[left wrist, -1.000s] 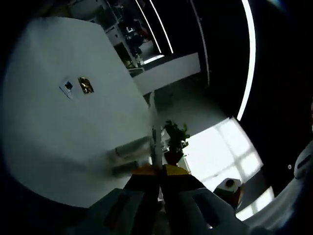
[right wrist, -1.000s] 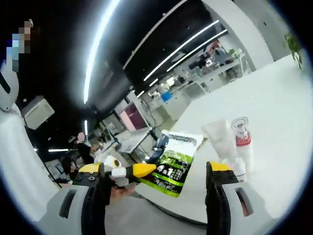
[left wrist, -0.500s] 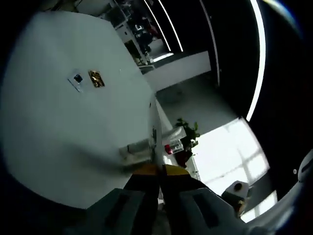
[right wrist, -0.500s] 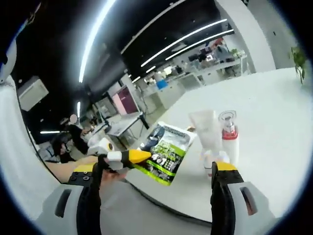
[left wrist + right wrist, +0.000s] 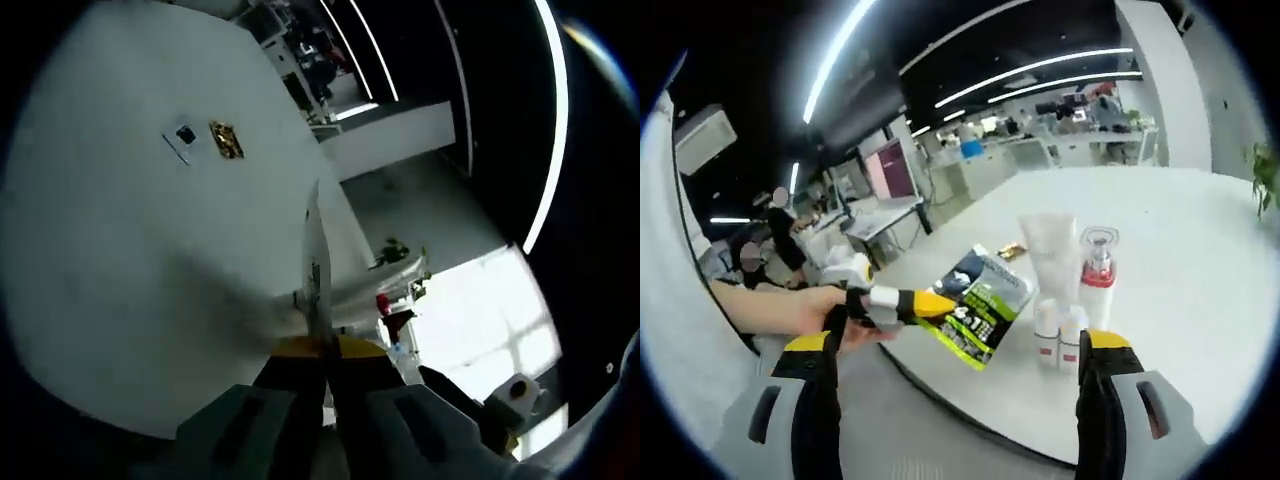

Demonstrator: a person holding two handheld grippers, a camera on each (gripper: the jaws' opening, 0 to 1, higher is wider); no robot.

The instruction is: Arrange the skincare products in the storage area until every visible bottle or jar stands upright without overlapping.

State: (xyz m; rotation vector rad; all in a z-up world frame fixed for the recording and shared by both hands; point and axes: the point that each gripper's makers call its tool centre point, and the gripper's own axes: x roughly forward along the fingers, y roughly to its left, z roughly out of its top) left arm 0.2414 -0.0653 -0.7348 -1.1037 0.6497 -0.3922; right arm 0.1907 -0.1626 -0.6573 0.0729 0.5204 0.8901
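the skincare products stand upright in a tight group on the white table [image 5: 1200, 270]: a white tube [image 5: 1050, 250], a clear-capped bottle with a red collar [image 5: 1098, 275] and two small white bottles [image 5: 1058, 338] touching in front. the left gripper [image 5: 323, 345] is clamped on the edge of a green printed packet [image 5: 975, 303] lying just beside them. the right gripper [image 5: 960, 345] stands wide, holding nothing.
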